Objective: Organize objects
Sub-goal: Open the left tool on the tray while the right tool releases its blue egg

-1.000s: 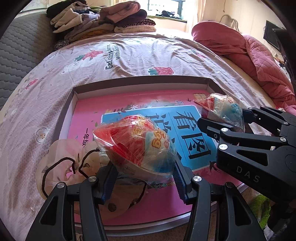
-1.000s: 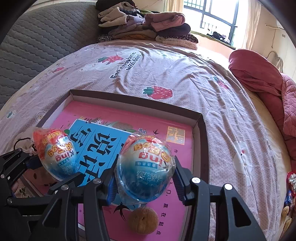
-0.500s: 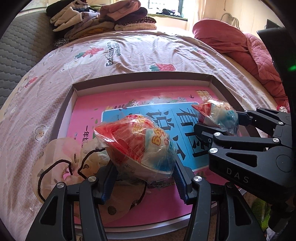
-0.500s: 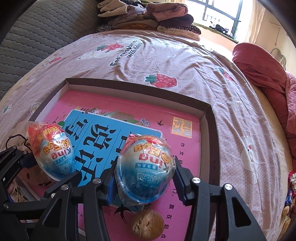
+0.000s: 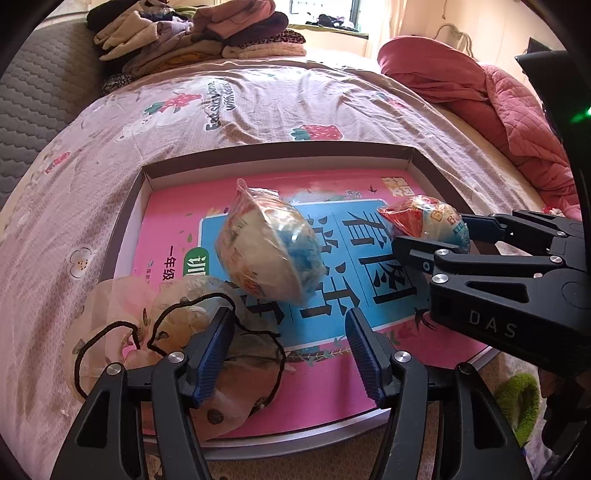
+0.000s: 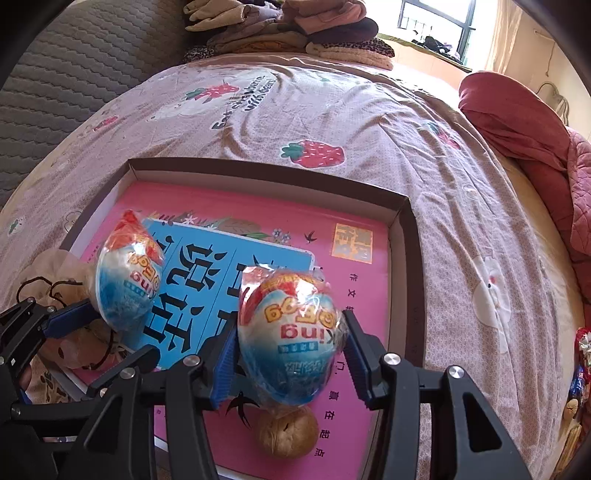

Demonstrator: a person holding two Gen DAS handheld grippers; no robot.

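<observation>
A shallow cardboard box [image 5: 273,157] on the bed holds a pink and blue book [image 5: 332,258]. My left gripper [image 5: 288,336] is open; a wrapped toy egg [image 5: 267,251] lies free on the book just beyond its fingers. It also shows in the right wrist view [image 6: 125,273]. My right gripper [image 6: 290,350] holds a second wrapped egg [image 6: 291,332] between its blue pads over the book's right side; its jaws look slightly spread. That egg shows in the left wrist view [image 5: 424,221].
A walnut [image 6: 288,432] lies on the book below the right gripper. A drawstring pouch [image 5: 155,332] lies on the box's near left corner. Folded clothes [image 5: 199,33] are piled at the bed's far end. A red quilt [image 5: 480,88] lies at the right.
My left gripper has opened and let go of its egg, which now lies on the book ahead of the fingers. The right gripper still holds its egg, which has turned in the jaws.
</observation>
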